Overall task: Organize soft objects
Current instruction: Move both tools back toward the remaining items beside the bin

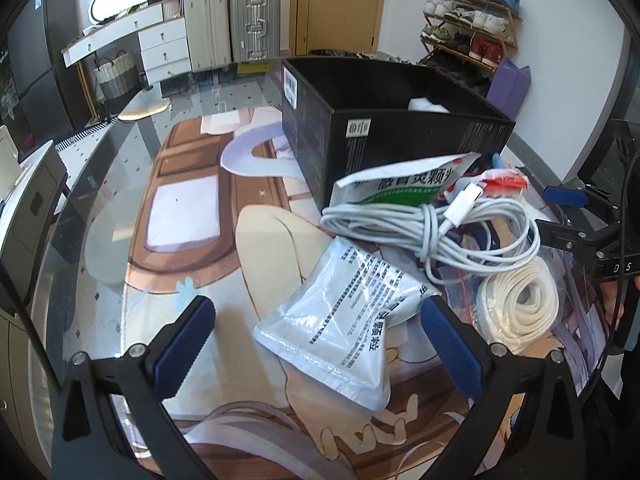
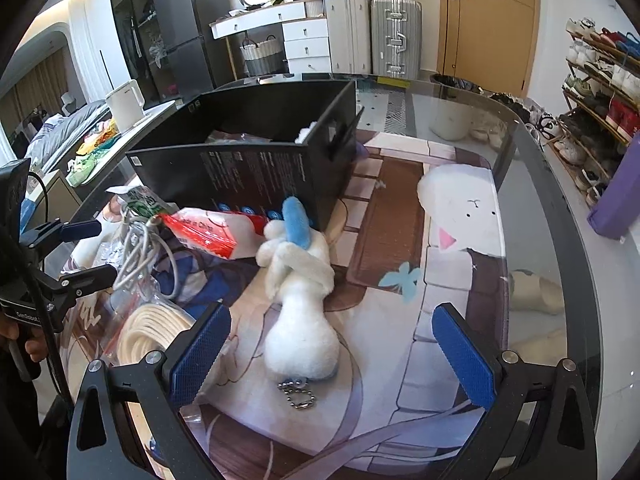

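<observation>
A black box (image 1: 384,128) stands open on the glass table; it also shows in the right wrist view (image 2: 256,160) with soft white stuff inside. My left gripper (image 1: 320,344) is open, its fingers either side of a silvery printed pouch (image 1: 340,332) lying on the table. Beyond lie a green-and-white pouch (image 1: 404,184), a white charging cable bundle (image 1: 440,228) and a coiled cream rope in a clear bag (image 1: 520,300). My right gripper (image 2: 332,352) is open around the lower end of a white plush toy with a blue ear (image 2: 300,300) and a bead chain.
A red-and-white packet (image 2: 208,232) lies by the box. The right gripper shows at the right edge of the left view (image 1: 572,216). The table's rounded glass edge (image 2: 560,200) curves right. Suitcases, drawers and a shoe rack stand behind.
</observation>
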